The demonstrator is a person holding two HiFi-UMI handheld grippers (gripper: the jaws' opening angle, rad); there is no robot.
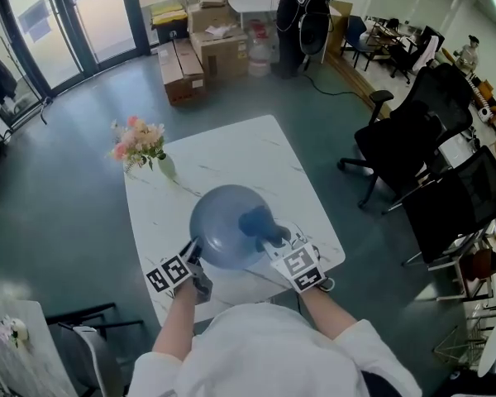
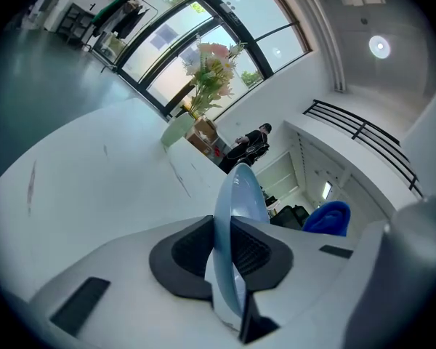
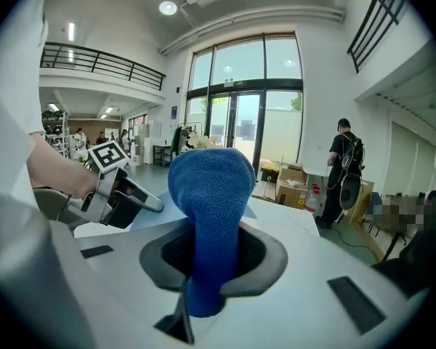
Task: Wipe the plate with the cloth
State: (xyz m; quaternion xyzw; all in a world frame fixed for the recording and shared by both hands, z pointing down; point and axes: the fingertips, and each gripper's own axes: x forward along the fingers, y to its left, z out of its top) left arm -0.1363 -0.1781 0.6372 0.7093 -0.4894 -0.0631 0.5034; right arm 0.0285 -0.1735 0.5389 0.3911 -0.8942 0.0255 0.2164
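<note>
Plate (image 1: 223, 226) hangs lifted above the counter (image 1: 256, 151), pinched by its rim at about seven o'clock in the left tool (image 2: 229, 257), whose jaws are narrowed onto the thin edge. Holding it by the edge and tilted probably leaves the face free for wiping. The right tool (image 3: 211, 257) is clamped on the blue cloth (image 3: 211, 195), with a rounded wad sticking out past the jaws, so fabric rather than plastic meets the plate. In the head view the wad seems to rest on the plate's face toward three o'clock. Count: one plate, one cloth, two tools, one counter, and one vase of flowers (image 1: 140, 143) at ten o'clock from the plate.
</note>
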